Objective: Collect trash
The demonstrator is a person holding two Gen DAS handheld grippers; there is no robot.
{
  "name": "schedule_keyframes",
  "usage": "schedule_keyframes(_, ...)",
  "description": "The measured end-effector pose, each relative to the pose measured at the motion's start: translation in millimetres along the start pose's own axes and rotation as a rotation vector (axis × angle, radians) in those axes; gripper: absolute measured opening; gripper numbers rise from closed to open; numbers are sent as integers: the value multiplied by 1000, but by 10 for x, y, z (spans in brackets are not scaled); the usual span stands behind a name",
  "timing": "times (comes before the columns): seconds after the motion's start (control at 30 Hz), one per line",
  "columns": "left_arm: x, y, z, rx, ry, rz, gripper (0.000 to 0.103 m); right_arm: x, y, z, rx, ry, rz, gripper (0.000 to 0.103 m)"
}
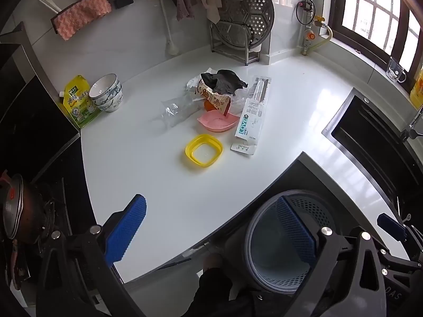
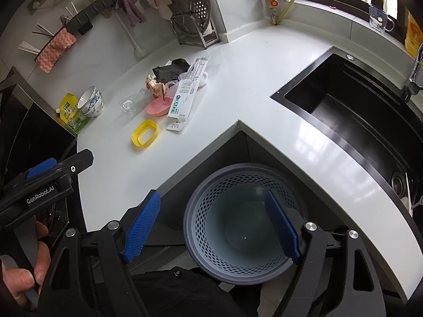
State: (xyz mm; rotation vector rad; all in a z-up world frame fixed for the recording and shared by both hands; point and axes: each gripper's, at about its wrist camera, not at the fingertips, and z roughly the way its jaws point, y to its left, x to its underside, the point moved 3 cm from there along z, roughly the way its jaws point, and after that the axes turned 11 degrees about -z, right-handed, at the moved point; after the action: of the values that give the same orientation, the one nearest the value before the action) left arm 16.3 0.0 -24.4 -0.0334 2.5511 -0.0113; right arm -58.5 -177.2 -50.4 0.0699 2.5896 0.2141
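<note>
Both grippers' jaws spread wide, nothing held. Left gripper point(image 1: 211, 235), right gripper point(image 2: 214, 227) hover over grey bin point(image 2: 211, 253), parked below for drops. Trash pile point(image 1: 222, 97) sits well ahead on white counter point(image 1: 158, 185), untouched.

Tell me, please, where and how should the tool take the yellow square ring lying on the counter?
Grip one wall of the yellow ring, coming from above, one finger inside the hollow middle and one outside. It lies flat on the counter and apart from the other trash, so its sides probably give little to pinch.
</note>
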Motion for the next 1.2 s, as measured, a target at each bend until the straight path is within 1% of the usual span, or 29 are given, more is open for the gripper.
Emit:
schedule_keyframes(0.43,-3,1,-1,-4,-4,3,97,27,14,-28,-5,0,2,78)
schedule_keyframes(0.6,-9,7,-2,-6,-4,-3,97,-21,24,-55,-3,0,4,78)
schedule_keyframes(0.67,-31,13,-6,-7,-4,-5,97,-19,23,-55,-3,-1,2,78)
schedule_keyframes(0.73,-87,0,-89,-7,-4,-6,97,-27,23,-62,-4,-3,1,78)
schedule_keyframes(1.2,-72,63,-71,-6,-10,-7,97,-30,35,-73,-3,-8,-1,78)
